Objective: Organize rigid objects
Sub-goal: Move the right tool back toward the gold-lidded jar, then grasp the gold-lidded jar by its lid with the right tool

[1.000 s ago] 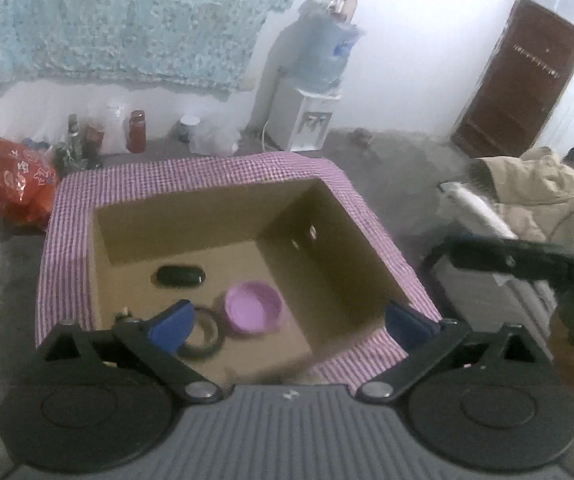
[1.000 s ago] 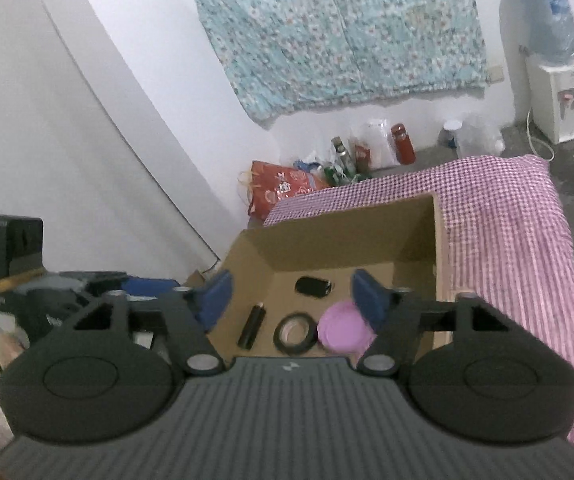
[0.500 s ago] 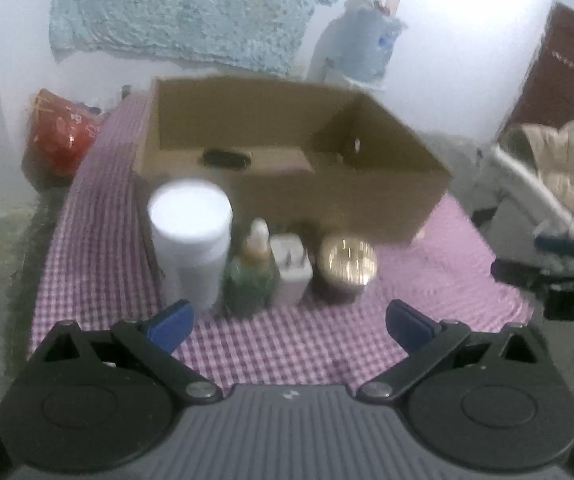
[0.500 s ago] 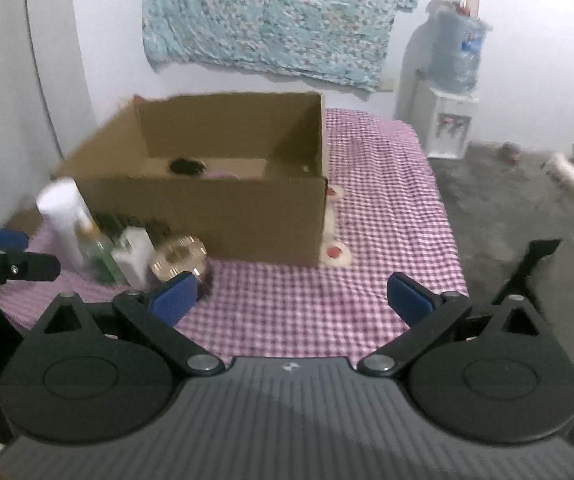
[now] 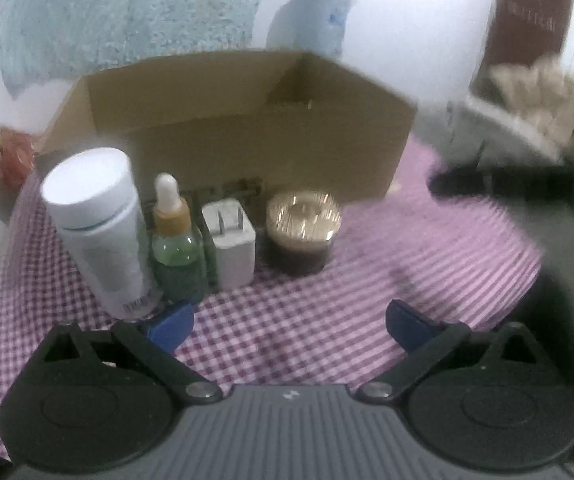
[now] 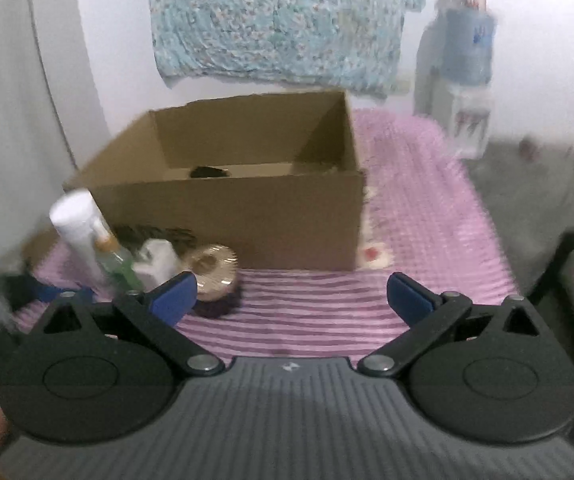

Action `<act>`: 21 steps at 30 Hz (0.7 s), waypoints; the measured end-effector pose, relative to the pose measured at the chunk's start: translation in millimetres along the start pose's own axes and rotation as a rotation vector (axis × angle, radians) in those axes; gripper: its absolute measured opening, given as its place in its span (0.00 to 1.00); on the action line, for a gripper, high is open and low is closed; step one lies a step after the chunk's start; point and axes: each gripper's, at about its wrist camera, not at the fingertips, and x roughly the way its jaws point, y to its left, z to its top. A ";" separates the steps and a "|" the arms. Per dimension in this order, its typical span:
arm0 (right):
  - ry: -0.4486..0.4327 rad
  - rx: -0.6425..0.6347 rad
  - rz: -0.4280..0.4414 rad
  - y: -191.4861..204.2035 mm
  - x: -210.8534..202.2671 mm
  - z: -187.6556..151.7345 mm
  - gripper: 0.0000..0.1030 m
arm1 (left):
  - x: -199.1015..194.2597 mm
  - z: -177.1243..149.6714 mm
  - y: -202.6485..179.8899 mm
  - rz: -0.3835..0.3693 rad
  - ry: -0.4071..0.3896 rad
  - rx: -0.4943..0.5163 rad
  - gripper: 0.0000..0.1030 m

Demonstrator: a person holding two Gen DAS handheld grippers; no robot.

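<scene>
Left wrist view: left tongs point(image 5: 289, 320) apart, empty, facing gold-lidded jar point(image 5: 303, 232) before cardboard box point(image 5: 247, 128); right tongs point(image 6: 291, 294) likewise apart; approach step; next, straddle jar and close.

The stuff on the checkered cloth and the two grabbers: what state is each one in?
Cardboard box: open on top, upright.
White bottle: upright, capped.
Dropper bottle: upright, capped.
White plug adapter: standing, prongs up.
Gold-lidded jar: upright, lid on.
Left gripper: fingers open, empty.
Right gripper: fingers open, empty.
</scene>
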 end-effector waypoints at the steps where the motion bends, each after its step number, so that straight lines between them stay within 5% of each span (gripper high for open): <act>1: 0.012 0.055 0.045 -4.3 7.2 0.6 0.99 | 5.1 -2.0 -5.1 0.020 0.009 0.024 1.00; 6: 0.038 0.194 0.171 -8.7 41.3 -3.0 0.98 | 17.3 -4.8 -19.6 0.038 -0.027 0.079 0.96; 10: 0.071 0.249 0.236 -9.3 64.6 -5.8 0.81 | 28.0 0.0 -29.2 0.057 -0.057 0.121 0.81; 16: 0.115 0.338 0.318 -16.3 94.9 -2.8 0.54 | 49.5 9.8 -36.9 0.050 -0.052 0.144 0.71; 21: 0.143 0.369 0.354 -17.8 115.4 -1.6 0.48 | 59.7 16.9 -36.8 0.057 -0.042 0.142 0.70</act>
